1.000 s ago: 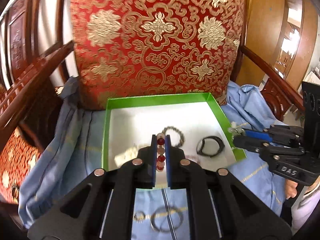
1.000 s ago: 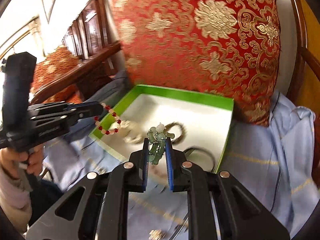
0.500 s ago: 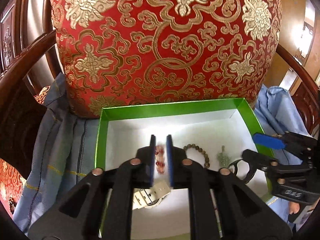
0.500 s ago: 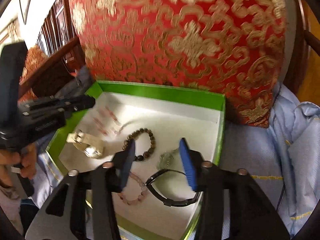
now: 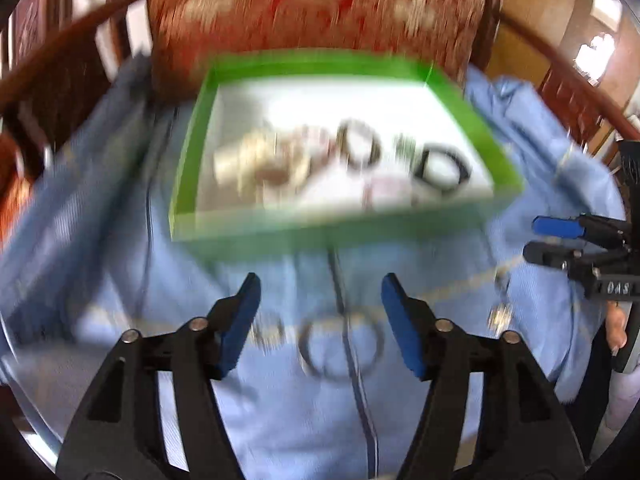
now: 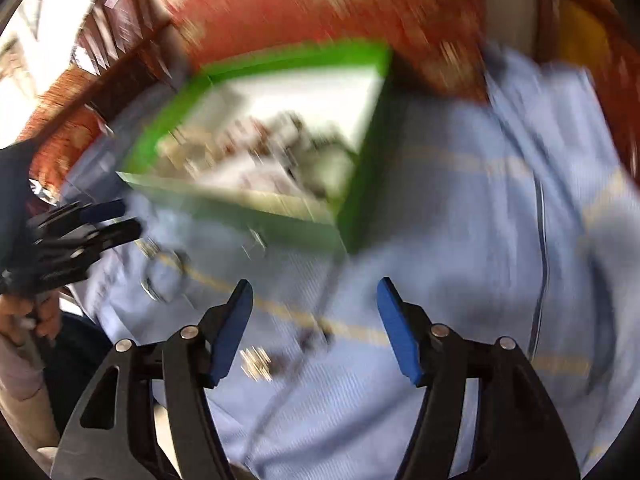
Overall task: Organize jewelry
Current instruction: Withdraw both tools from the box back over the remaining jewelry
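Note:
Both views are motion-blurred. A green box (image 5: 188, 172) with a white floor holds several pieces: a pale watch (image 5: 256, 164), a bead bracelet (image 5: 360, 144) and a black bangle (image 5: 440, 168). It also shows in the right wrist view (image 6: 360, 200). My left gripper (image 5: 316, 312) is open and empty over the blue cloth, in front of the box, above a thin ring bangle (image 5: 340, 348). My right gripper (image 6: 312, 316) is open and empty, above small pieces (image 6: 256, 360) on the cloth. Each gripper shows in the other's view: the right (image 5: 560, 240), the left (image 6: 104, 220).
A light blue cloth (image 5: 120, 280) covers the chair seat. A red and gold cushion (image 5: 320, 8) stands behind the box. Dark wooden armrests (image 5: 60, 64) run on both sides. A small metal piece (image 5: 500, 314) lies on the cloth at right.
Both grippers have opened, released their bracelets into the box, and pulled back from it to over the cloth. The red-and-white bracelet and green pendant now lie in the box.

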A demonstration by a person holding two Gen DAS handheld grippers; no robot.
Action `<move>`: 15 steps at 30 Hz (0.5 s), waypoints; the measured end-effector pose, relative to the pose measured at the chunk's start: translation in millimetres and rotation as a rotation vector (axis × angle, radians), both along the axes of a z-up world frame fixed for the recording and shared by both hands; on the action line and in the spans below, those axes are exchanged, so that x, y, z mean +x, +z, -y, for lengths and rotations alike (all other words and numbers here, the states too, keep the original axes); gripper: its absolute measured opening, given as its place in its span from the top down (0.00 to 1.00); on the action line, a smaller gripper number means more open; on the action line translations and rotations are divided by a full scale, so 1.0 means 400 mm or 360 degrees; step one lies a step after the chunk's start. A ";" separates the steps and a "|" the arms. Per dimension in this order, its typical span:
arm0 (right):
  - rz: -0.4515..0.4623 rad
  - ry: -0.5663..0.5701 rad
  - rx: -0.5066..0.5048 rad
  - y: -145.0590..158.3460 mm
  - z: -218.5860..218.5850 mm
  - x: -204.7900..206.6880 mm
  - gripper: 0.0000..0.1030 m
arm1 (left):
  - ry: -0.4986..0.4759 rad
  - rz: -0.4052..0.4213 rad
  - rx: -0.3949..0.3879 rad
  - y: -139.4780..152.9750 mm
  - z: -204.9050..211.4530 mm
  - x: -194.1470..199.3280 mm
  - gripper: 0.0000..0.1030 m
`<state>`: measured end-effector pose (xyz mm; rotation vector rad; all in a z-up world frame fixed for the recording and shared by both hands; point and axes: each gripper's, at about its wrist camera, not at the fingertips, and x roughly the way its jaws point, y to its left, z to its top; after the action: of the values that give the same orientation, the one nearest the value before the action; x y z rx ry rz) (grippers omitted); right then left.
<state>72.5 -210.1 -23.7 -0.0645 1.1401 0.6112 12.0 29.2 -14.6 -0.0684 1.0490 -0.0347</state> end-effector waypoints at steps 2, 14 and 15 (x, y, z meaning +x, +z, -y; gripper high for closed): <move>-0.0033 0.0009 -0.0019 -0.018 0.002 -0.019 0.38 | 0.0023 -0.0016 0.0011 -0.026 0.014 -0.029 0.30; 0.0012 0.0341 -0.0090 -0.057 -0.099 -0.148 0.38 | 0.0178 -0.0038 0.0137 -0.069 0.029 -0.055 0.20; 0.0018 0.0358 -0.0113 -0.064 -0.106 -0.154 0.40 | 0.0187 -0.0059 0.0121 -0.074 0.025 -0.052 0.20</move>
<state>10.8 -167.5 -49.2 -0.2592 1.1519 0.7683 -9.0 19.3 -44.0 -0.0619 1.0806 0.1135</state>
